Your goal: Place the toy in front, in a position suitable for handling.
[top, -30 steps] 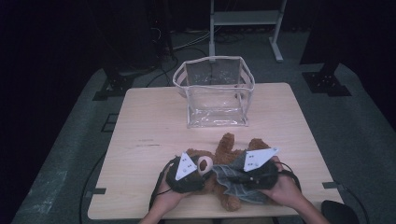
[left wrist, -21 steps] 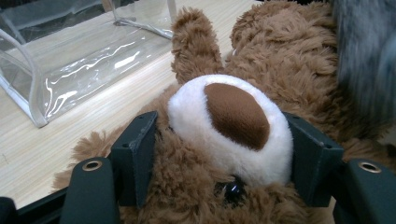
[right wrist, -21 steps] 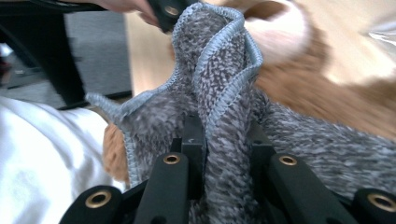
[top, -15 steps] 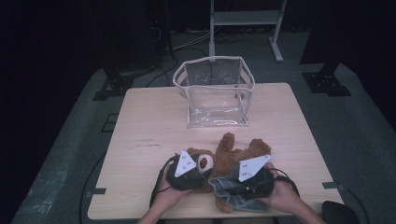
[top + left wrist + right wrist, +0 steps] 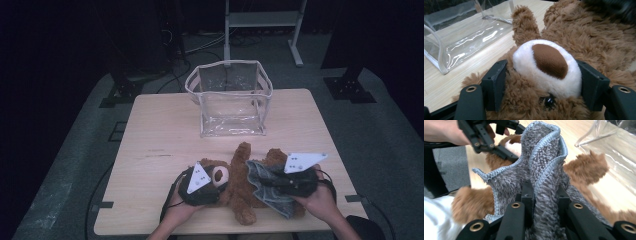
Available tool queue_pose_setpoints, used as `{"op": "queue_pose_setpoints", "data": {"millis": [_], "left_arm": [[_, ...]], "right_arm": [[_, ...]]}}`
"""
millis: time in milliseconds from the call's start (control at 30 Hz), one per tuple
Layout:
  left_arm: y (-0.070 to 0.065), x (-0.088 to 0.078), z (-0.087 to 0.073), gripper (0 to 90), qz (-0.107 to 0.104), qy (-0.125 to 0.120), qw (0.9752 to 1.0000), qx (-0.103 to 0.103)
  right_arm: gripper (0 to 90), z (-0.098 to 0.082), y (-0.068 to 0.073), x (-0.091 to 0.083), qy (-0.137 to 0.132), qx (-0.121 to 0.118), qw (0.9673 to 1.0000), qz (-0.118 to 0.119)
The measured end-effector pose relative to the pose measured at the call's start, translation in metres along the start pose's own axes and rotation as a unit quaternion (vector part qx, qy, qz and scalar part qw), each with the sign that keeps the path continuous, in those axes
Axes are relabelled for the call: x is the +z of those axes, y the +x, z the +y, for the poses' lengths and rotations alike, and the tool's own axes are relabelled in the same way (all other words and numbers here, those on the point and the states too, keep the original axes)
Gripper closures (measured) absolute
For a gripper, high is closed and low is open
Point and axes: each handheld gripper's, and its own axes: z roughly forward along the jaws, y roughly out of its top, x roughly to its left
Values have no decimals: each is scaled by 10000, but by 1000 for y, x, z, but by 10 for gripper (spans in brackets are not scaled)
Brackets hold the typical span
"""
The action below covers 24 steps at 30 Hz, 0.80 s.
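**Still dressing the teddy bear**

Left gripper [image 5: 541, 82], jaws just eased wider, pinned teddy bear's [image 5: 240, 192] head at the table's near edge. Right gripper [image 5: 544, 195] clenched the grey cloth [image 5: 541, 165] over its body. Best: hold head steady, pull cloth evenly.

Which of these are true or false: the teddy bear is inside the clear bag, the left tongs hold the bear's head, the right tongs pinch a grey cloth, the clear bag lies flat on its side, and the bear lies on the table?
1. The teddy bear is inside the clear bag. False: it lies on the table in front of the bag.
2. The left tongs hold the bear's head. True: the jaws sit on either side of its white muzzle.
3. The right tongs pinch a grey cloth. True.
4. The clear bag lies flat on its side. False: it stands upright with its mouth open upward.
5. The bear lies on the table. True.
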Motion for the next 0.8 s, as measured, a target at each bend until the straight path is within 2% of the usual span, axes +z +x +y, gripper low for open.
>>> {"op": "queue_pose_setpoints", "data": {"millis": [100, 167, 200, 267, 367, 400, 433, 467, 567, 600, 633, 700, 767, 800], "left_arm": [[-1, 0, -1, 307, 10, -21, 10000, 40], [0, -1, -1, 308, -14, -18, 10000, 86], [-1, -1, -1, 307, -15, -13, 10000, 93], [-1, -1, -1, 307, -5, -23, 10000, 94], [-3, -1, -1, 307, 13, -6, 9999, 140], [-3, -1, -1, 307, 17, -13, 9999, 152], [-3, -1, -1, 307, 19, -22, 9998, 174], [-3, -1, -1, 307, 21, -28, 9998, 186], [-3, 0, -1, 307, 16, -31, 9998, 196], [-3, -1, -1, 307, 13, -29, 9998, 205], [-3, -1, -1, 307, 15, -25, 9998, 211], [-3, -1, -2, 307, 24, -27, 9998, 209], [-4, -1, -2, 307, 23, -32, 9997, 228], [-4, -1, -2, 307, 16, -35, 9997, 225]], "right_arm": [[748, -1, 0, 9, 97, -17, 9999, 99], [748, -3, 0, 7, 97, 16, 9999, 122], [748, -11, -2, -1, 114, 83, 9999, 67], [748, -14, -3, -4, 124, 126, 9998, 24], [748, -26, -9, -14, 67, 385, 9992, -102], [749, -25, -11, -17, -12, 481, 9988, -101], [749, -25, -11, -17, -12, 481, 9988, -101], [749, -16, -10, -12, -54, 416, 9991, -84], [748, -7, -8, -5, -127, 375, 9992, 39], [747, 2, -6, 6, -107, 220, 9996, 113], [745, 2, -6, 6, -107, 220, 9996, 113], [743, 5, -7, 13, -9, 67, 10000, -53], [744, 4, -9, 12, 10, 87, 9999, -123], [745, 1, -16, 7, -62, 292, 9992, -284]]}}
